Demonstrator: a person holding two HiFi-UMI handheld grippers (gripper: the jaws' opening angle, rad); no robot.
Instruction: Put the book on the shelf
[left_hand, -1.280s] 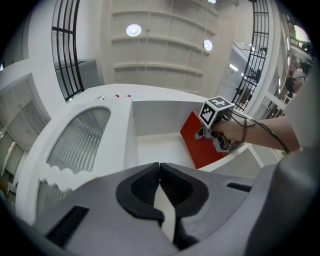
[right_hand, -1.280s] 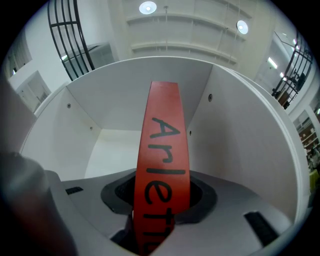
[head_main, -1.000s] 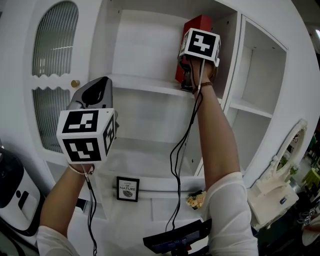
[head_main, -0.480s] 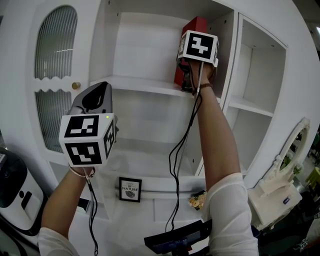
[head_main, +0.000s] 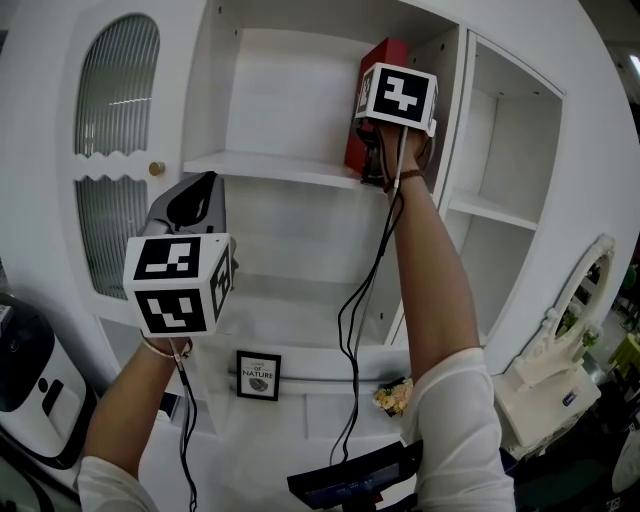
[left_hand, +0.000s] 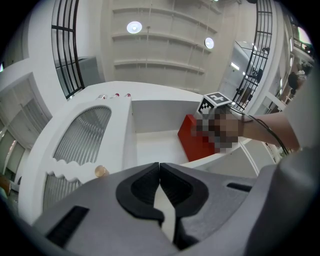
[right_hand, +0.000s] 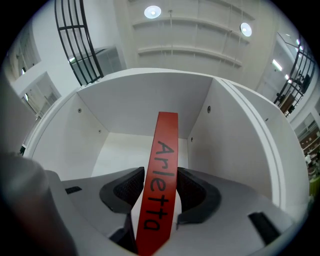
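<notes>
**Now the right gripper (right_hand: 158, 191) loosens on the book (right_hand: 163, 160)**

Its 2 jaws are opening, with the red book's spine between the pads. The book stands on end on the upper shelf (head_main: 268, 167), near the right wall. The left gripper (left_hand: 160, 186) hangs lower, well apart, its jaws closed together on nothing.

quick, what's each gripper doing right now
left gripper: shut, nothing in it
right gripper: jaws opening, red book upright between them, grip coming off
</notes>
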